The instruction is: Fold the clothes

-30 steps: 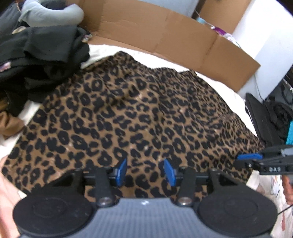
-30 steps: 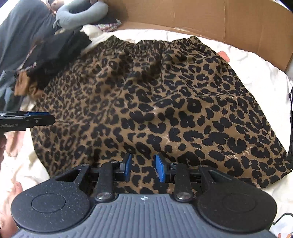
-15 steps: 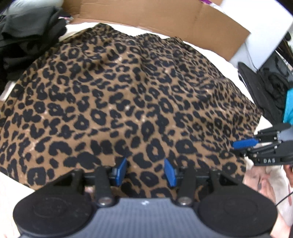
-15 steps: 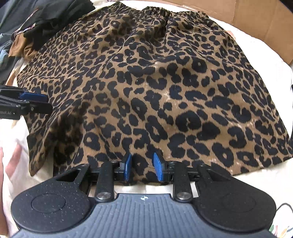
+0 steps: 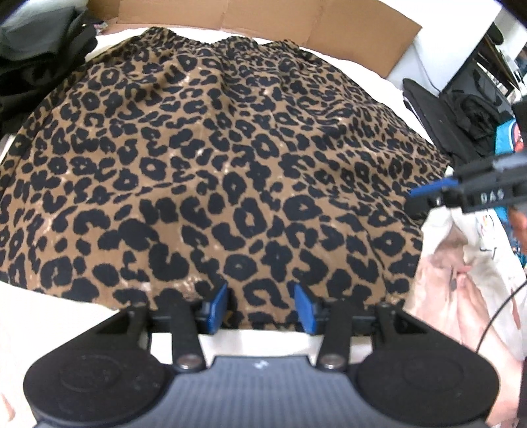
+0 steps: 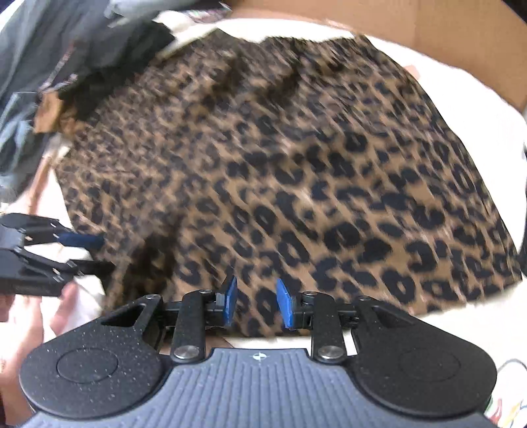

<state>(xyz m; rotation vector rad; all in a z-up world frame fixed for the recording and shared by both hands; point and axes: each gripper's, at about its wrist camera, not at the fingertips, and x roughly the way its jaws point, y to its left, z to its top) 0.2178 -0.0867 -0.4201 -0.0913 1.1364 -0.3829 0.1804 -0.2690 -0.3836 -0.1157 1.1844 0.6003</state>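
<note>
The leopard-print skirt now fills nearly all of both views, spread flat on the white bed sheet, elastic waistband at the top of frame by the cardboard, hem along the bottom. A second ago I saw it from further back, with the dark clothes pile large at upper left; now that pile is squeezed into the corner. My left gripper has dropped to the hem, jaws parted with hem cloth between them, not pinched. My right gripper sits likewise at the hem, parted, nothing clamped; its view is blurred. I judge both are lined up to pinch the hem for the first fold.
</note>
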